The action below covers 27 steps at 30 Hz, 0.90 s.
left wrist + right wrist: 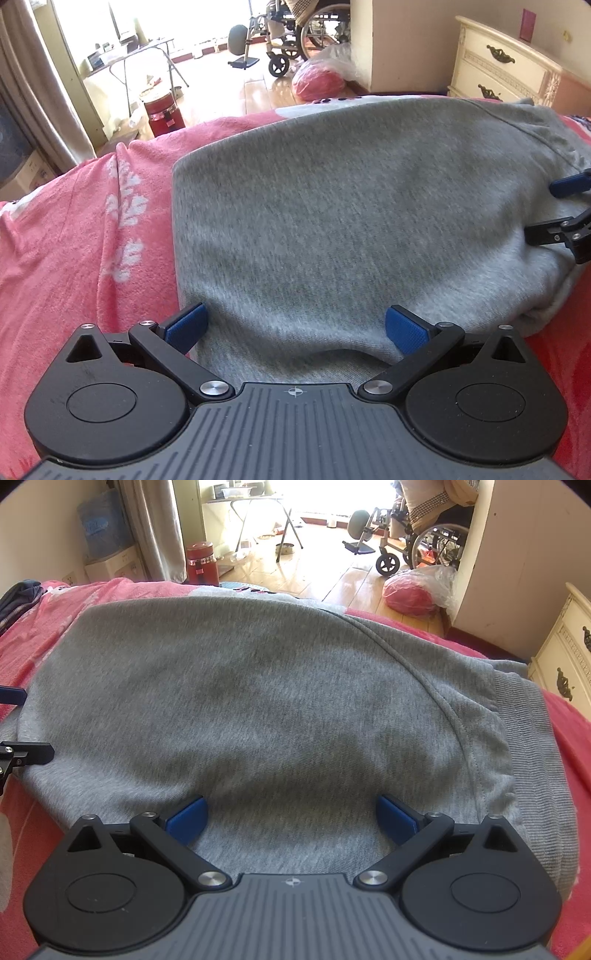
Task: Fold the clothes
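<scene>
Now both my jaws gape wide, empty, at the near hem of the sweater (332, 206) on the bed (74, 258); pinch both layers evenly before lifting.

The left gripper (295, 328) stands with its jaws spread wide, blue pads (186, 326) angled outward over the near edge of the grey sweatshirt (332, 206) — nothing between them. The right gripper (291, 818) is posed the same way, jaws wide apart at the sweatshirt's near edge, pads (397, 819) bare — each gripper's fingertips show at the margin of the other's view, across the sweatshirt
</scene>
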Available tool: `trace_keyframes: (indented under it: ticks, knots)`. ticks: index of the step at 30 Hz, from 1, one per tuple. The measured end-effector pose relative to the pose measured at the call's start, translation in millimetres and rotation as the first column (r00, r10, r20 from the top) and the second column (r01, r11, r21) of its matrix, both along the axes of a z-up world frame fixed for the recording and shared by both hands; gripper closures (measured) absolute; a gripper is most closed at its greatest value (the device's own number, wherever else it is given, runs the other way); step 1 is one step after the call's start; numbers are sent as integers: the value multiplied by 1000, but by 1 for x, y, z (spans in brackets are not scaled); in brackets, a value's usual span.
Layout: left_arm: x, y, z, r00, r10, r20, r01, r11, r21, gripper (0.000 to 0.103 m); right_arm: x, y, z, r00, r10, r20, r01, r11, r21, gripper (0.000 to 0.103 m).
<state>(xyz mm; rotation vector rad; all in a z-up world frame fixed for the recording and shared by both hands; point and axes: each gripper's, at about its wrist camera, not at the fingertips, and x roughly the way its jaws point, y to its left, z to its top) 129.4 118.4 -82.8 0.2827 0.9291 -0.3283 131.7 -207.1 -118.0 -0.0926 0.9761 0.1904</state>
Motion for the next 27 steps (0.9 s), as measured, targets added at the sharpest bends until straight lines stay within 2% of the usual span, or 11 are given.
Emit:
trace_keyframes:
  ticks: [9,12,15,18,22,25,27]
  knots:
    - [-1,1,-2,1000,18,-1,-18,1000,-13,0,-1,0,1,1000,0,6,0,1000,3,3]
    - [-1,1,-2,1000,20,-2,-20,1000,-15,0,-6,-3,9,999,-19,47,17,999,29,4]
    - [-1,2,-3,1000,23,-3,-23,1000,-21,0,-15,3,20,994,24,107,-26,1000,15,4]
    - [-1,3,-3,1000,22,-6,-22,999,-25,0,-23,8,24,991,45,126,-49,999,25,4]
    - [-1,4,-3,1000,22,-9,-22,999,-31,0,-35,0,32,984,-11,179,3,999,44,4]
    - [-1,5,-3,1000,19,-8,-20,999,-35,0,-45,-15,33,972,-71,223,69,997,18,4]
    - [-1,5,-3,1000,19,-10,-19,999,-38,0,-47,-29,27,969,-123,213,124,992,9,4]
